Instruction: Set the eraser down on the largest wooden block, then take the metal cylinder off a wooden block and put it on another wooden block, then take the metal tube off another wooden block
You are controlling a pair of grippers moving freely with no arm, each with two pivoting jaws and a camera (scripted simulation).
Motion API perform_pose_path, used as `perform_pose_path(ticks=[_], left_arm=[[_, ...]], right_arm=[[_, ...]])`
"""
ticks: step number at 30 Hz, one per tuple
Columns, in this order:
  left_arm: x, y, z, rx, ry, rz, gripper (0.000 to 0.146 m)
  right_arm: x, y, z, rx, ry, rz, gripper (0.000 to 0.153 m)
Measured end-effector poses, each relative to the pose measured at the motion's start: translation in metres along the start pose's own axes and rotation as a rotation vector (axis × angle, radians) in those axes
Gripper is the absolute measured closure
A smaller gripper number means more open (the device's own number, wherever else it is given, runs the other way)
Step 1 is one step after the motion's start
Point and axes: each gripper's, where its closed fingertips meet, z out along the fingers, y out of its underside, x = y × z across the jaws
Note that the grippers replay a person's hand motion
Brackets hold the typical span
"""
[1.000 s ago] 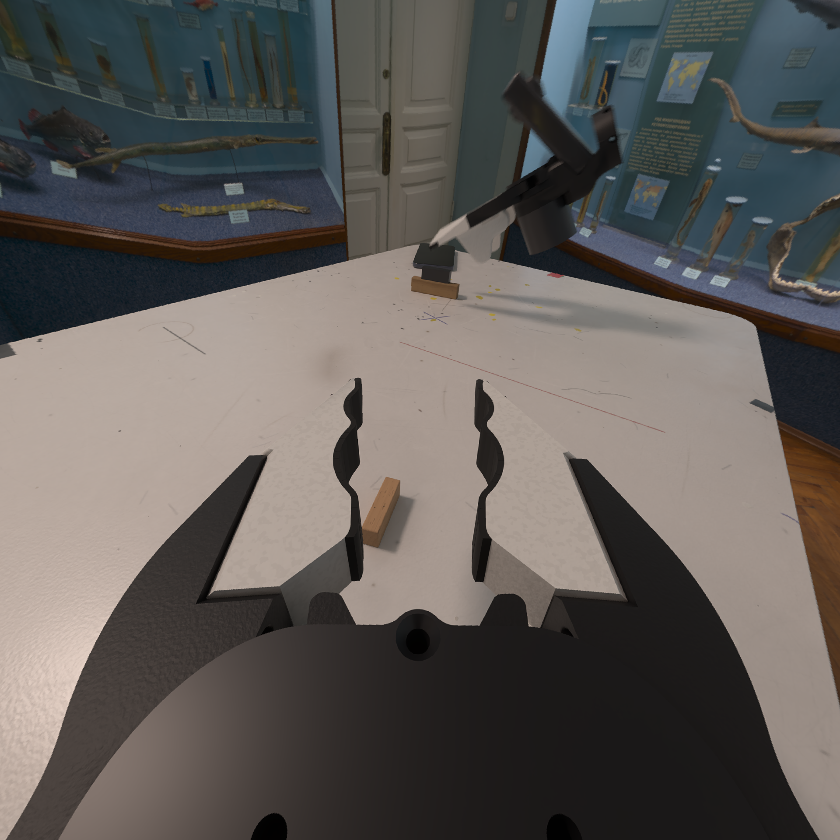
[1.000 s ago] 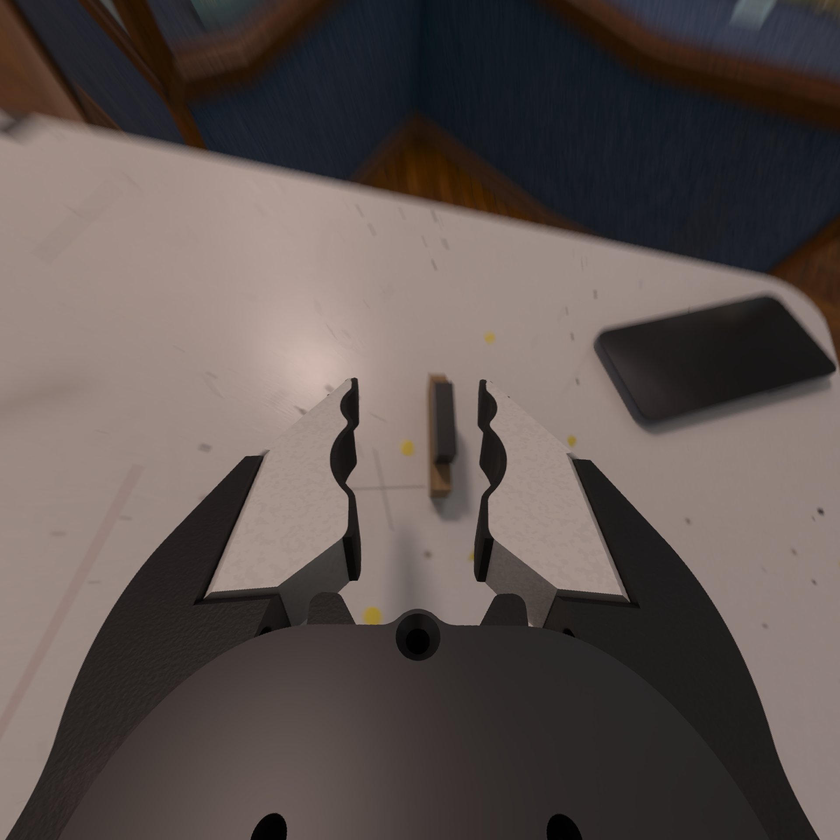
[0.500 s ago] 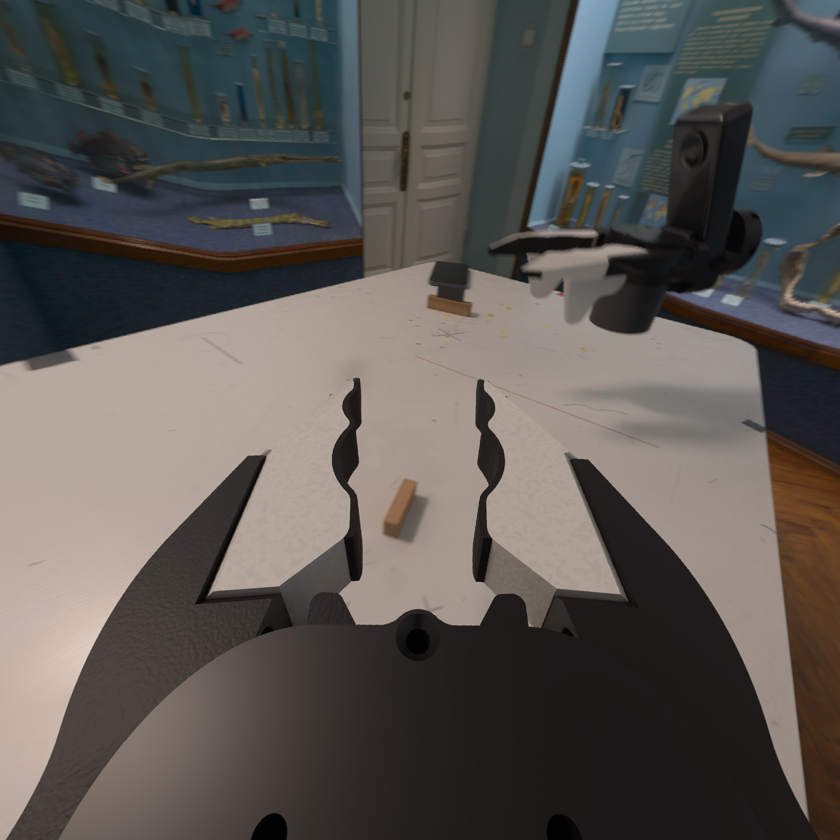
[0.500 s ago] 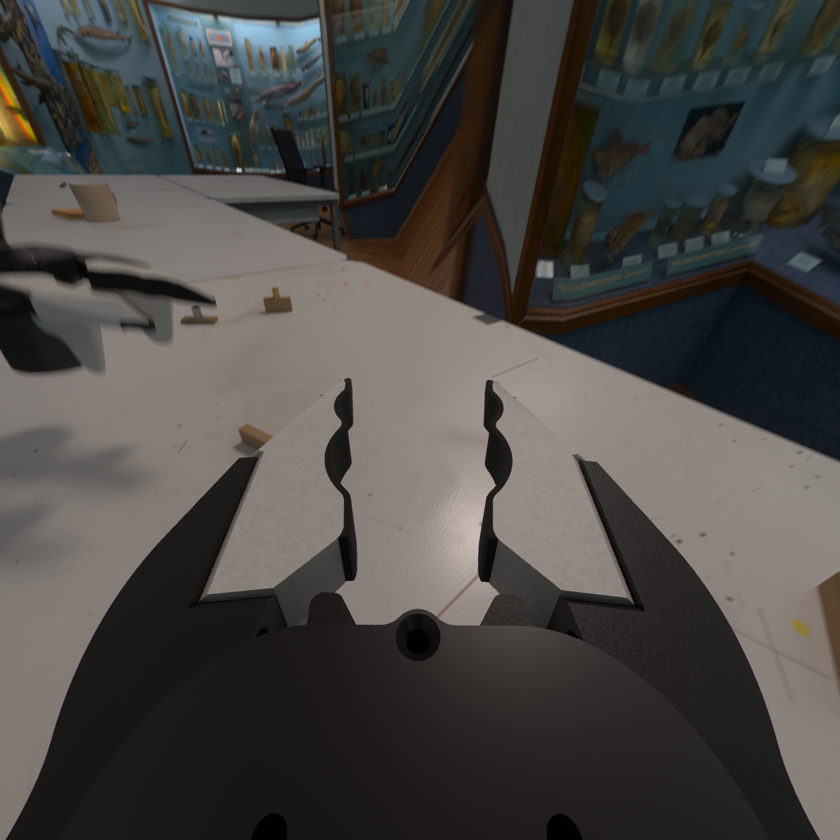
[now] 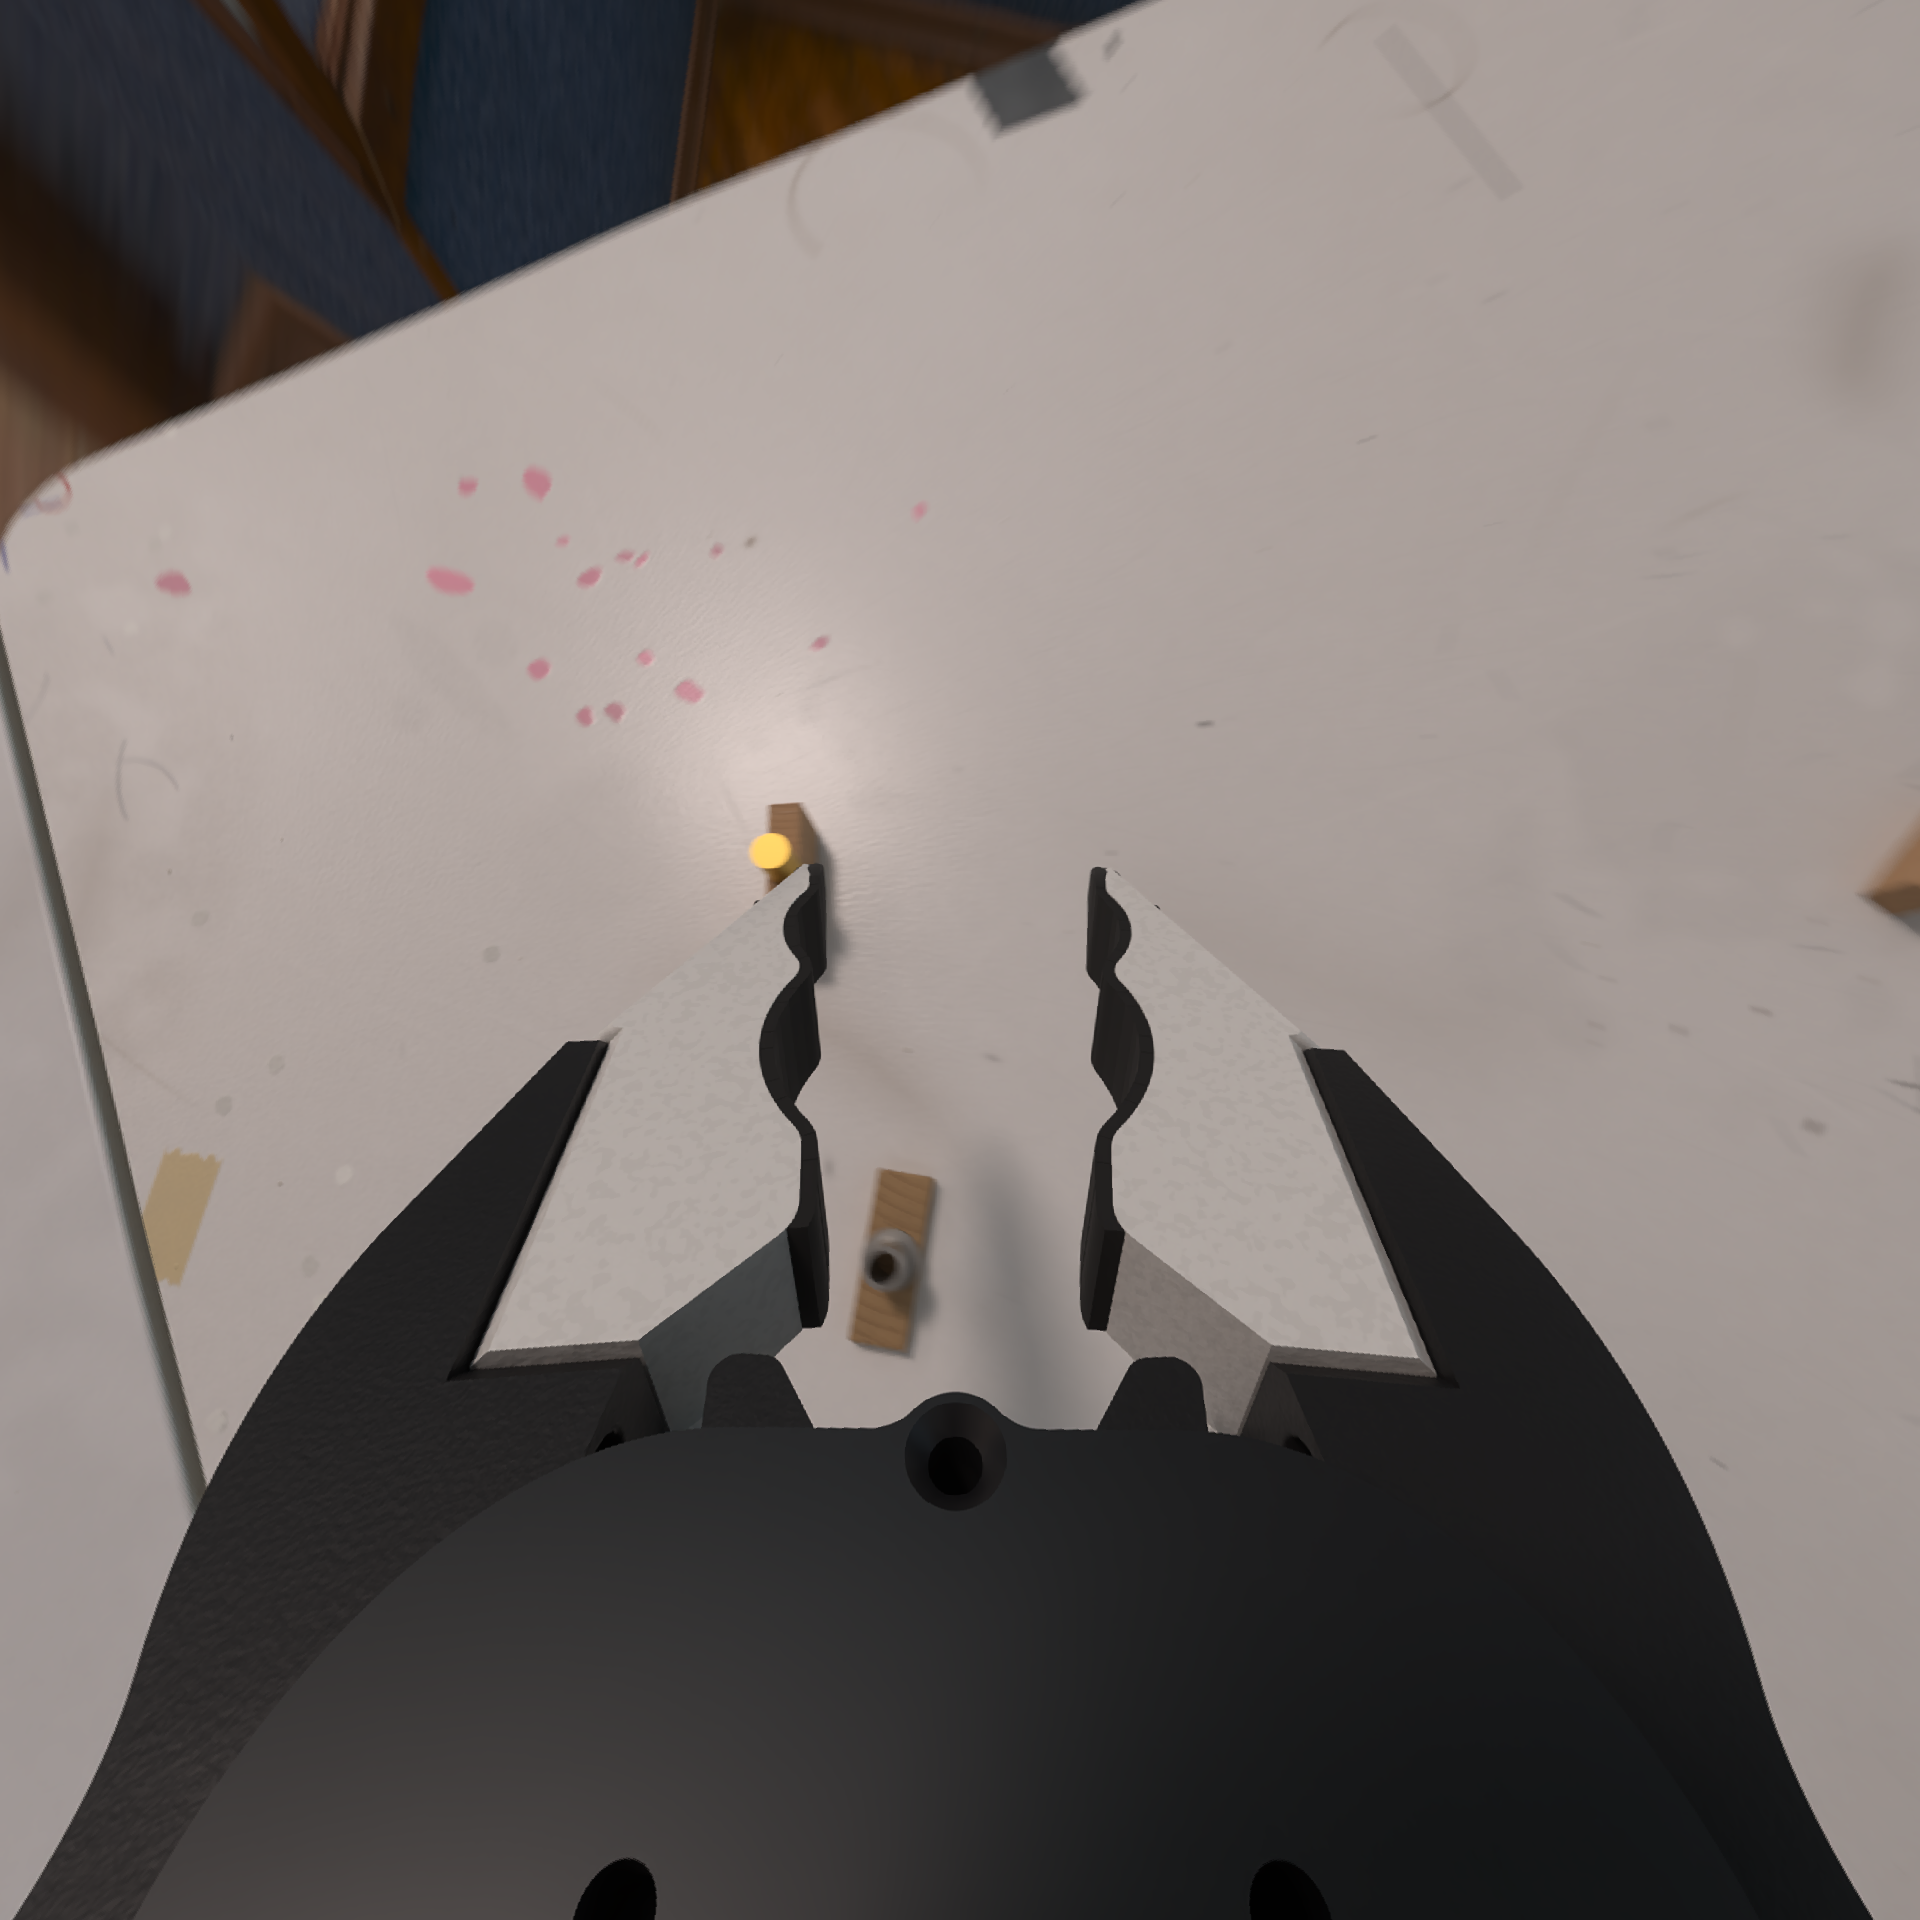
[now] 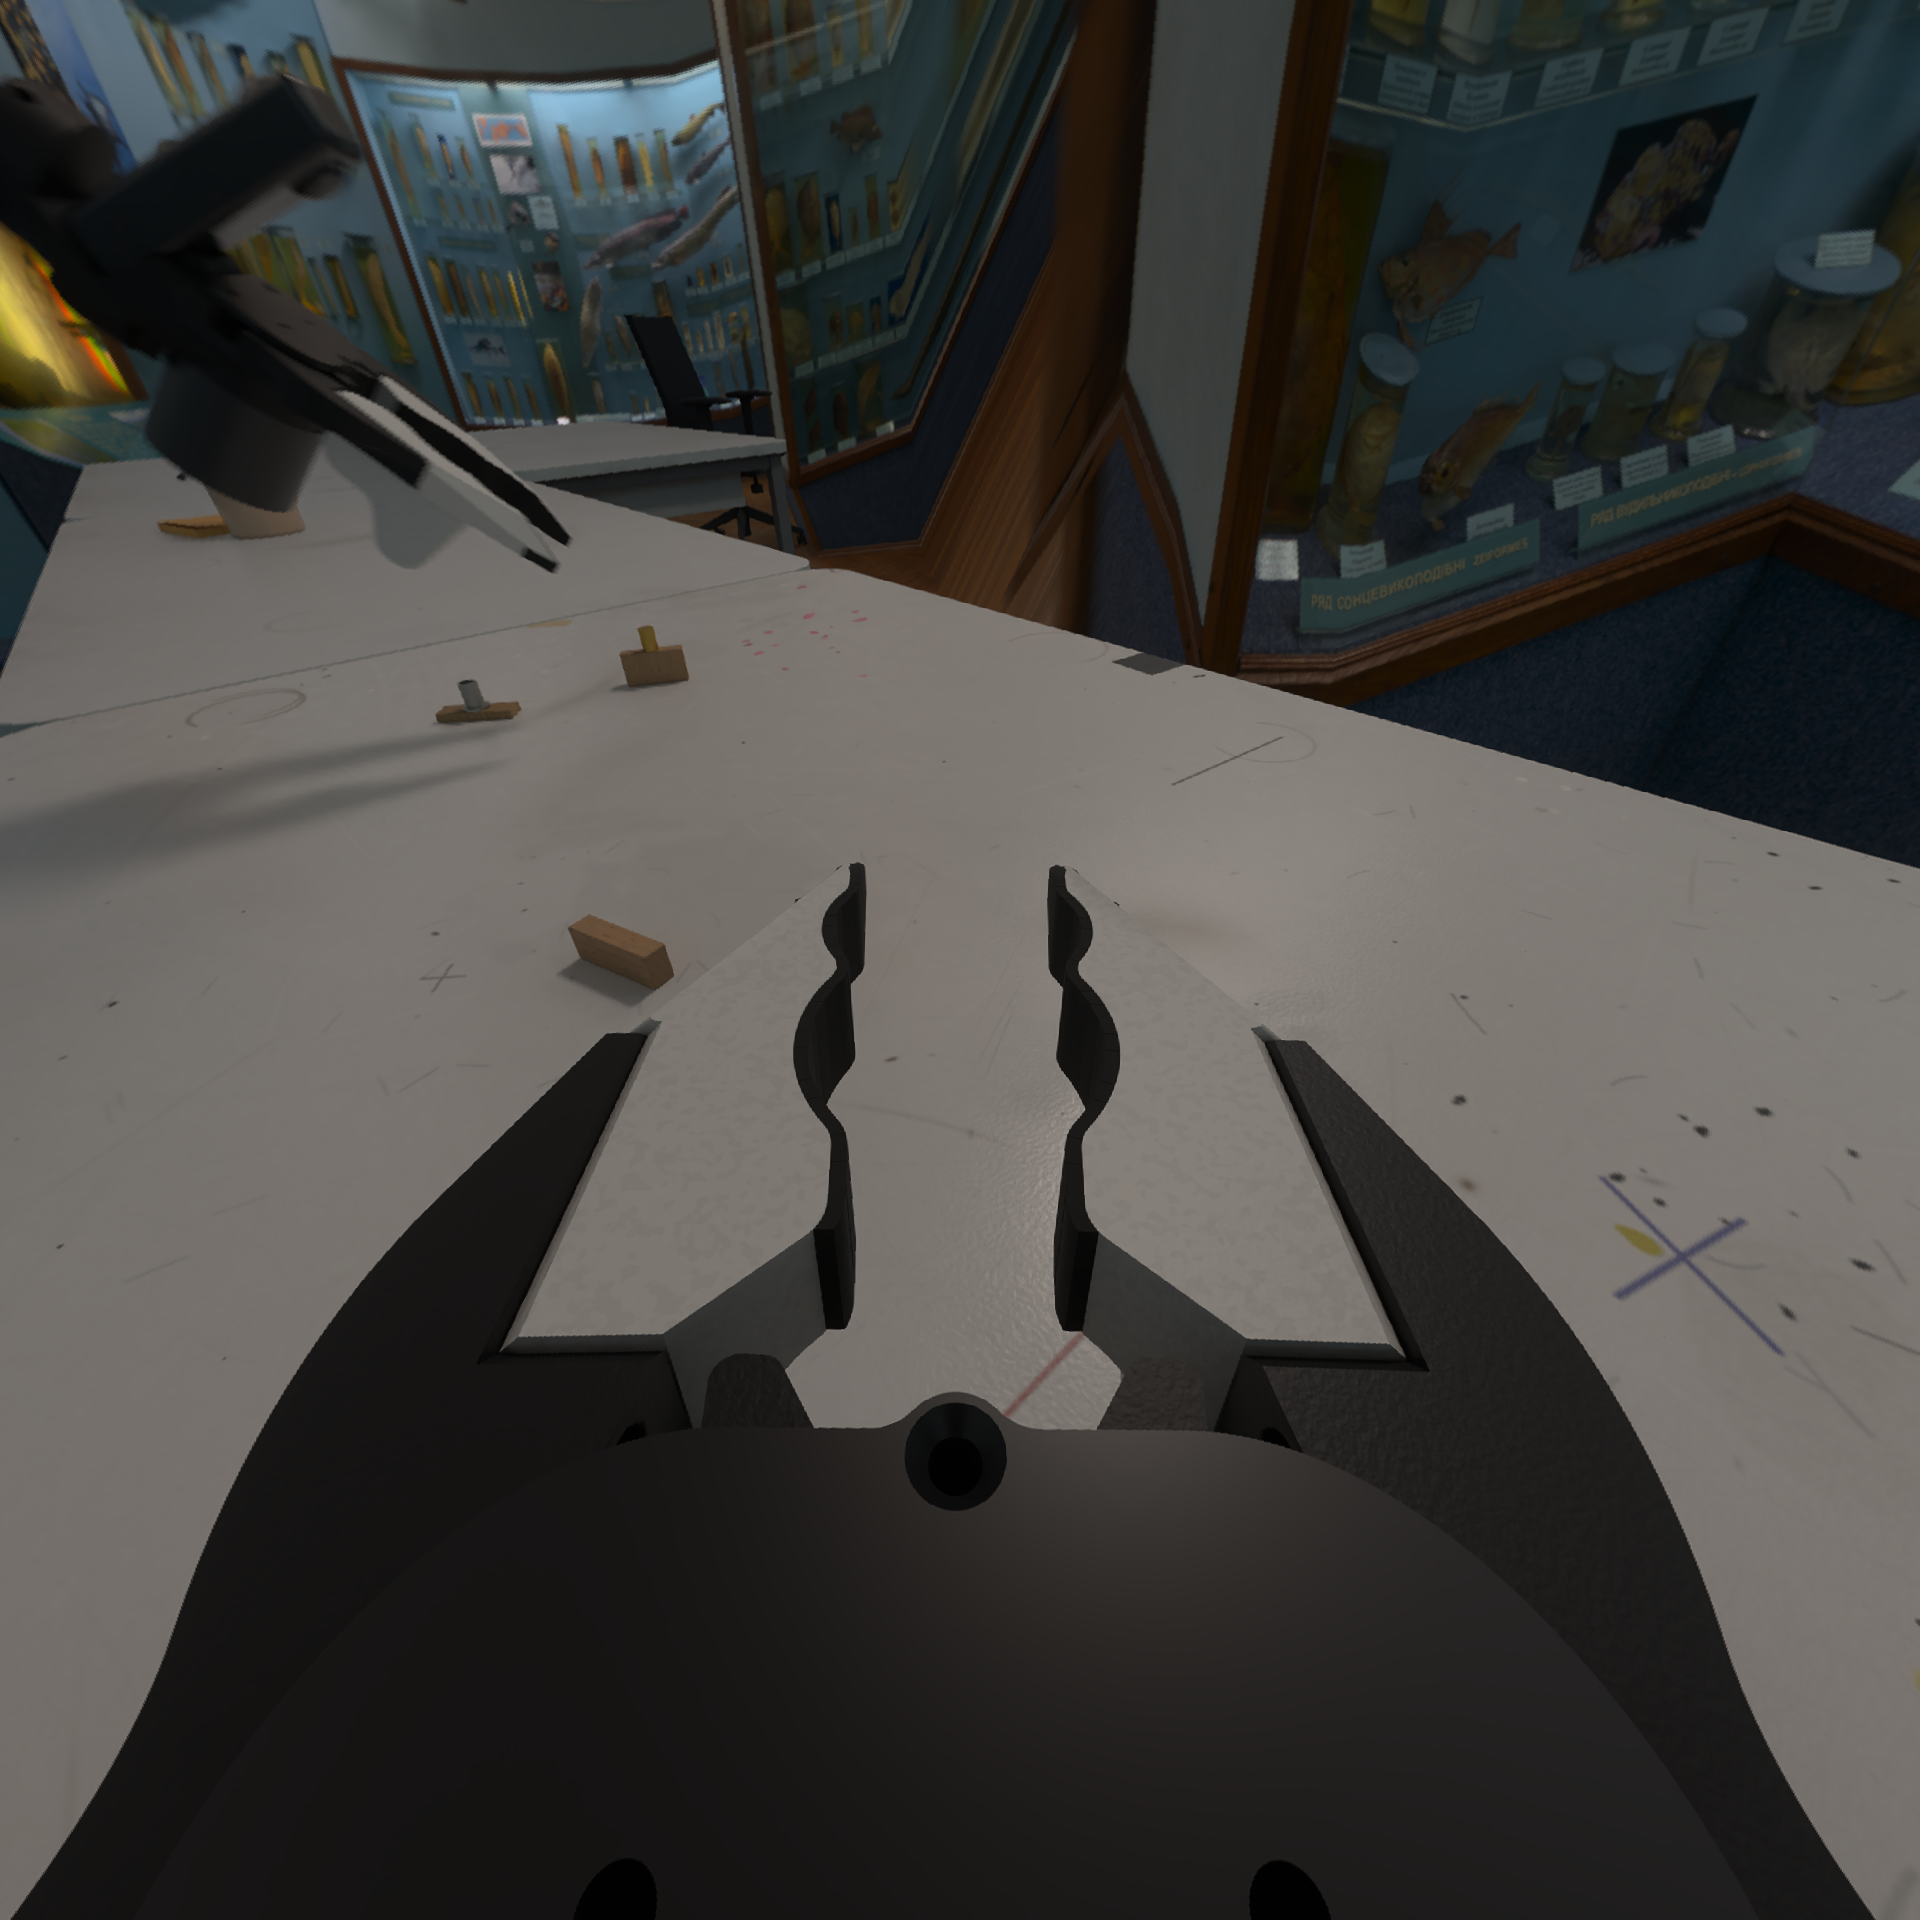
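In the left wrist view I look down on a flat wooden block (image 5: 896,1205) with a grey metal tube (image 5: 888,1262) upright on it. It lies below and between my left gripper's (image 5: 953,878) open, empty fingers. A second block (image 5: 795,826) carries a brass-coloured metal cylinder (image 5: 771,852) beside the left fingertip. In the right wrist view the tube (image 6: 473,694), the cylinder (image 6: 647,636) and a bare block (image 6: 618,948) show on the table, with the left gripper (image 6: 556,553) hovering above them. My right gripper (image 6: 956,871) is open and empty, low over the table. The eraser is out of view.
The table's edge (image 5: 94,1039) runs down the left, with a corner at the upper left. Tan tape (image 5: 182,1216) lies near it. Another block's corner (image 5: 1896,883) shows at the right edge. A second table (image 6: 644,457) and an office chair (image 6: 686,384) stand behind.
My left gripper has left the bare block, swung left and tipped down over the tube's block. My right gripper has left the eraser's block, turned to face across the table, and its jaws have narrowed slightly.
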Motion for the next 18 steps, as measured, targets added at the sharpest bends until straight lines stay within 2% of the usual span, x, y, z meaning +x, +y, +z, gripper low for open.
perform_pose_path(ticks=[4,7,15,18], left_arm=[[-0.036,0.017,0.043,-0.155,-0.001,-0.069,0.103],[-0.047,0.029,0.062,-0.229,0.001,-0.084,0.11],[-0.05,0.032,0.07,-0.235,0.011,-0.061,0.136],[-0.049,0.03,0.067,-0.229,0.019,-0.058,0.136]], right_arm=[[-0.002,0.001,0.001,-0.008,-0.008,-0.016,0.118],[-0.001,0.0,0.0,0.001,-0.006,-0.007,0.118],[0.003,0.0,0.0,0.01,-0.003,0.022,0.118],[0.002,0.0,0.0,0.006,-0.001,0.018,0.118]])
